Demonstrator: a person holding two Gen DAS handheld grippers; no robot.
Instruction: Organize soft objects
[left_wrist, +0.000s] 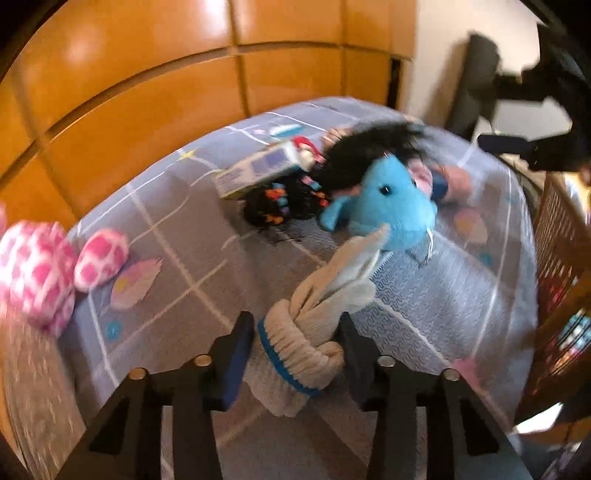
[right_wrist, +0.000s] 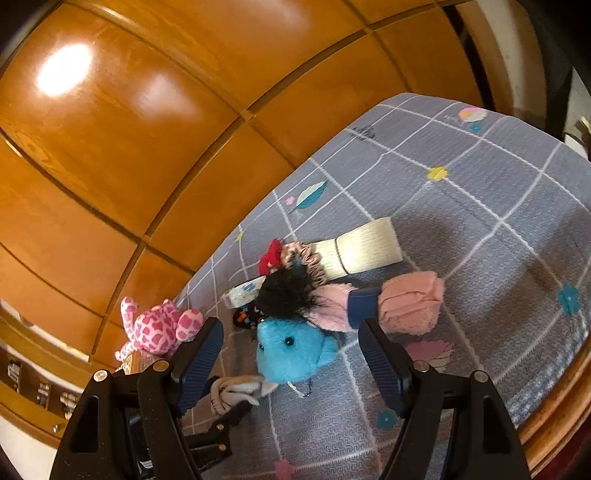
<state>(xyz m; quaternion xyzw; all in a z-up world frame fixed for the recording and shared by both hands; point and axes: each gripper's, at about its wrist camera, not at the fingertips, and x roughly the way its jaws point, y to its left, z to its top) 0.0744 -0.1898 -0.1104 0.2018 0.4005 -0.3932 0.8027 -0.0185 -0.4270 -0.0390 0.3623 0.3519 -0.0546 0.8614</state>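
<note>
we: left gripper (left_wrist: 295, 354) jaws around rolled sock (left_wrist: 303, 354) on bedspread (left_wrist: 424, 314), can't tell if pinching | right gripper (right_wrist: 291, 363) spread, empty, over blue plush (right_wrist: 291, 354) | sock light, squashy, non-slip | we'd grab its knotted bulge, not loose tail

The pink spotted plush (left_wrist: 33, 269) is motion-blurred and cut off by the left wrist view's edge.

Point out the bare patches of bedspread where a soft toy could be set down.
Free: the broad stretch of bedspread beyond the pink cloth, and the strip between the pink spotted plush and the rolled sock. Crowded: around the blue plush, where box, black wig and scrunchies pile together.
</note>
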